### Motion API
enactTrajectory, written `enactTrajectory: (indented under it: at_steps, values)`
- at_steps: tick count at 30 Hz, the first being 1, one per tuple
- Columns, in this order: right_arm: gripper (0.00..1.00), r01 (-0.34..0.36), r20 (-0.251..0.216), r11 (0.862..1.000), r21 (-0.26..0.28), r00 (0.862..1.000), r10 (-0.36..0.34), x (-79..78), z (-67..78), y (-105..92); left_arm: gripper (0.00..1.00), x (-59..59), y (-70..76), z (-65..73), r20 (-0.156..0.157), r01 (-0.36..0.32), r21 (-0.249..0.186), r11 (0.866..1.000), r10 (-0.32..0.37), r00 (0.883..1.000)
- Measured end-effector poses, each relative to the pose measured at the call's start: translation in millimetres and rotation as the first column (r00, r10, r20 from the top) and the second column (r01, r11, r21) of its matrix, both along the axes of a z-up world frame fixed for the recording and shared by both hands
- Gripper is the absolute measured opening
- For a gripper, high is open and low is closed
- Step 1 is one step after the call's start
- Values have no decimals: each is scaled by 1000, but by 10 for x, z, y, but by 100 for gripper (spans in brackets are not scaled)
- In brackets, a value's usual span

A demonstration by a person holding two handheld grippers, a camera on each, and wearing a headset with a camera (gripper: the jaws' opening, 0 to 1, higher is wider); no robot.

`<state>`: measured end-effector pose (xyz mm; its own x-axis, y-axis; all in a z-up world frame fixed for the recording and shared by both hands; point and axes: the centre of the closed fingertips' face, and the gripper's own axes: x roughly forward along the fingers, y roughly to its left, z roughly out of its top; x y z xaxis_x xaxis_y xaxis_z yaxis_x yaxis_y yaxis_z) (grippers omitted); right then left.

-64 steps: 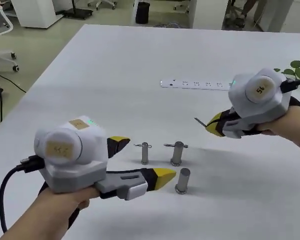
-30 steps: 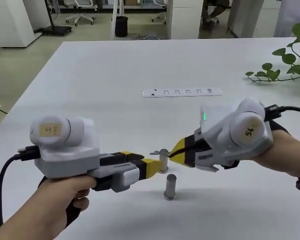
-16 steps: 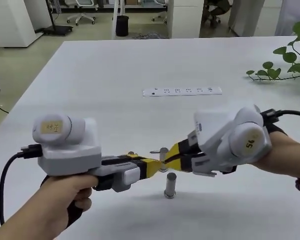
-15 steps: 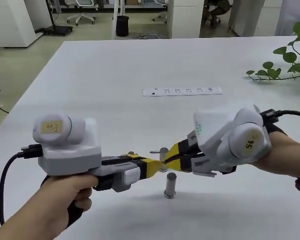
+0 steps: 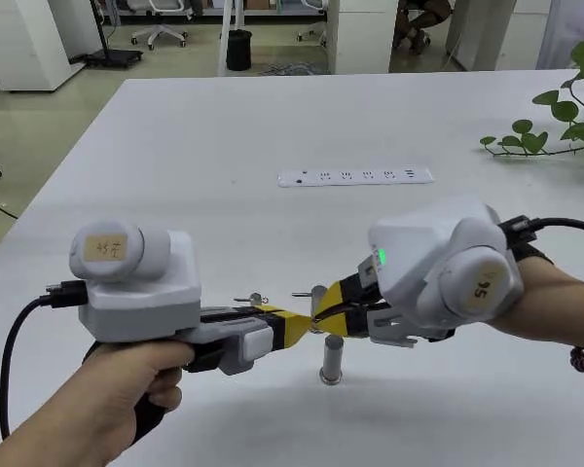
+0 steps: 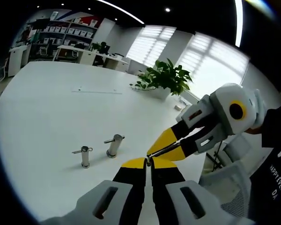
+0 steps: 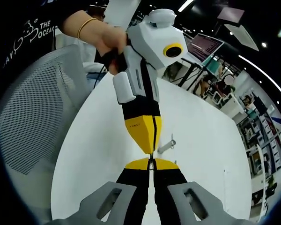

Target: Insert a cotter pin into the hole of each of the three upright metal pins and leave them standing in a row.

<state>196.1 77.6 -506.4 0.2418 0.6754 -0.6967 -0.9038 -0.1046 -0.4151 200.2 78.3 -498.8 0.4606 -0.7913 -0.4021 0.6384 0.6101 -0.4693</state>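
Note:
Three upright metal pins stand on the white table (image 5: pixel 224 175). Two carry cotter pins (image 6: pixel 85 156) (image 6: pixel 114 145); the nearest pin (image 5: pixel 331 358) shows no cotter pin. Just above it my left gripper (image 5: pixel 310 323) and right gripper (image 5: pixel 321 317) meet tip to tip. In the left gripper view the left gripper (image 6: pixel 149 162) is shut, and the right gripper (image 6: pixel 151 153) comes in from the right, shut on a thin cotter pin that runs into the left tips. From the right gripper view, the right gripper (image 7: pixel 151 163) touches the left gripper (image 7: pixel 151 151), with one pinned post (image 7: pixel 166 146) behind.
A white power strip (image 5: pixel 355 178) lies further back on the table. Green plant leaves (image 5: pixel 565 126) reach in at the right edge. Bare tabletop stretches to the left and behind the pins. Office chairs and cabinets stand beyond the table.
The right gripper came down from the upper right with the cotter pin to meet the left gripper's tips. The left gripper, open 2.1 s ago, has shut.

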Motion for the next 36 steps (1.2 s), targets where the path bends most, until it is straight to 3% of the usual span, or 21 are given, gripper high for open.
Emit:
enactTrajectory:
  at_steps: [7,16,20,23,24,26,30,32,33,36]
  values:
    - [0,-8,5,1000,-2,1000,8,-12,-2,11,0,-23,2,-1,-12,-1,-12,1000,1,1000]
    - [0,9,-9,1000,3,1000,-9,-5,-2,5,0,-14,-3,19,12,-3,-11,1000,3,1000]
    - [0,38,-51,999,19,998,-37,0,-11,-5,0,-14,3,38,32,1,-7,1000,-1,1000]
    - [3,87,-132,994,68,988,-77,-18,0,4,0,-7,13,47,48,3,-2,1000,-2,999]
    - [3,92,-140,993,76,987,-81,-17,4,6,0,-7,15,49,49,3,-4,1000,-3,999]
    - [3,130,-193,986,101,975,-109,-12,7,-5,0,-5,27,43,54,1,-6,1000,0,999]
    - [5,216,-301,966,144,939,-165,2,26,-31,0,-19,48,35,70,6,-10,1000,-6,998]
    - [5,259,-363,952,165,913,-185,6,40,-42,0,-36,51,35,82,13,-14,1000,-12,997]
    - [5,289,-402,942,174,893,-200,8,44,-51,0,-44,54,30,87,17,-12,1000,-16,996]
    - [7,320,-465,928,190,862,-202,-6,52,-61,0,-66,62,18,96,32,-8,999,-31,995]
